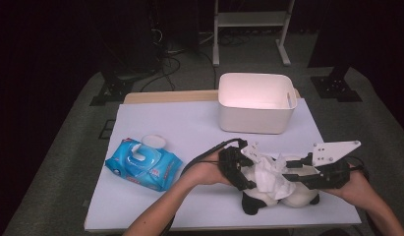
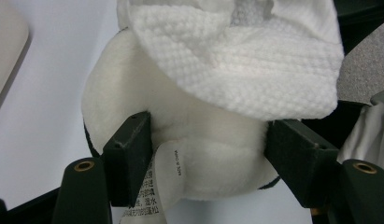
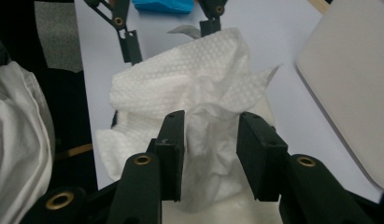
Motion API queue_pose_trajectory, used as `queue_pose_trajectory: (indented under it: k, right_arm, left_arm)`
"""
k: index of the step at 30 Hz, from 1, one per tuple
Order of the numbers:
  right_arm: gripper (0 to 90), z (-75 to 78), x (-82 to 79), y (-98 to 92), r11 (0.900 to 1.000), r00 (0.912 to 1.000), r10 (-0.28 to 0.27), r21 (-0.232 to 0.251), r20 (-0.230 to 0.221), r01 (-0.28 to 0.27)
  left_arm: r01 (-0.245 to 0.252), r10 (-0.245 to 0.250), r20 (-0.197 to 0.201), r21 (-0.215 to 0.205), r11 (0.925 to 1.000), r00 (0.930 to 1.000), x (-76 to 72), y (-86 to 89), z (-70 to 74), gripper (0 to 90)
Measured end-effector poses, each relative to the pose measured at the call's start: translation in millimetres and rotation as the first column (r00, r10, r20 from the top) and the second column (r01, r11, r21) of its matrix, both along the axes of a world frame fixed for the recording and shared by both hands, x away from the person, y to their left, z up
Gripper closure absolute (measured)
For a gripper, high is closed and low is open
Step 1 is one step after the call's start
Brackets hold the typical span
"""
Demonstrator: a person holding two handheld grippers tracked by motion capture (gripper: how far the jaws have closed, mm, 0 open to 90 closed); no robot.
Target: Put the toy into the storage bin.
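A black-and-white plush toy [image 1: 299,195] lies at the front right of the white table [image 1: 189,123]. A crumpled white wipe [image 1: 268,176] lies on top of it. My left gripper [image 1: 240,170] is shut on the toy's left side. In the left gripper view its jaws [image 2: 208,154] press into the white plush body [image 2: 199,130] beside a printed label, under the wipe [image 2: 245,60]. My right gripper [image 1: 294,173] comes in from the right. In the right gripper view its jaws [image 3: 210,149] pinch a bunched fold of the wipe [image 3: 189,79].
A blue wet-wipe pack [image 1: 143,164] with its lid flipped up lies at the left of the table. An empty white bin [image 1: 256,103] stands at the back right, close to the toy. Beyond the table are a metal stand and cables on the floor.
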State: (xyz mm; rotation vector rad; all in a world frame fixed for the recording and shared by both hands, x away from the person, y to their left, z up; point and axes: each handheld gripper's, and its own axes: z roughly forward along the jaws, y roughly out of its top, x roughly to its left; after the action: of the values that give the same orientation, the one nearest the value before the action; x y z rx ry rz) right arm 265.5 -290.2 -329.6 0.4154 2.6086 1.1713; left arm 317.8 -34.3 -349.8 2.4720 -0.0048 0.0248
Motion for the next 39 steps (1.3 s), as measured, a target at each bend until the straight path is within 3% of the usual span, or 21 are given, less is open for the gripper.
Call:
queue_pose_trajectory:
  k: [11, 14, 17, 21, 24, 27, 32, 37, 39]
  right_arm:
    - [56.2, -13.0, 3.6, 36.0, 0.996, 0.9980, 0.064, -0.068, -0.004, -0.064]
    - [55.1, -15.8, 5.7, 47.2, 0.992, 0.9972, 0.074, -0.102, 0.014, -0.072]
    - [54.6, -16.1, 7.9, 52.9, 0.991, 0.9966, 0.078, -0.107, 0.028, -0.075]
    - [63.4, -19.7, 10.5, 58.1, 0.991, 0.9969, 0.071, -0.113, 0.034, -0.066]
    - [77.7, -19.6, 13.4, 53.1, 0.993, 0.9969, 0.073, -0.095, 0.030, -0.070]
    - [83.9, -19.4, 18.4, 44.1, 0.994, 0.9974, 0.071, -0.082, 0.008, -0.070]
    - [84.2, -20.4, 26.1, 25.0, 0.995, 0.9992, 0.033, -0.089, -0.024, -0.035]
    - [84.0, -26.3, 34.7, 7.4, 0.999, 0.9930, 0.007, -0.044, -0.118, -0.012]
    - [84.0, -27.9, 34.2, 7.8, 0.999, 0.9913, 0.010, -0.045, -0.131, -0.016]
  left_arm:
    - [-0.002, 0.002, 0.002, -0.002, 1.0000, 1.0000, -1.0, -0.8, -0.8, 31.7]
    - [-0.001, 0.001, 0.007, 0.005, 1.0000, 1.0000, -0.6, -0.8, -2.3, 31.2]
    - [-0.005, 0.005, 0.007, 0.000, 1.0000, 1.0000, -1.6, -1.0, -3.8, 30.9]
    - [-0.012, 0.012, 0.000, 0.001, 0.9999, 0.9999, -1.4, -0.4, -6.5, 30.0]
    - [-0.011, 0.011, -0.009, -0.007, 0.9999, 0.9999, -1.0, 0.3, -7.7, 30.2]
    - [-0.010, 0.010, -0.004, -0.007, 0.9999, 0.9999, -1.3, -0.3, -8.1, 30.2]
    - [-0.014, 0.014, -0.008, -0.006, 0.9999, 0.9999, -0.2, 0.8, -8.5, 30.2]
    - [-0.008, 0.008, -0.008, -0.007, 0.9999, 0.9999, -0.3, -0.4, -7.3, 30.2]
    - [-0.003, 0.003, -0.010, -0.003, 1.0000, 0.9999, 0.6, 0.3, -4.7, 29.7]
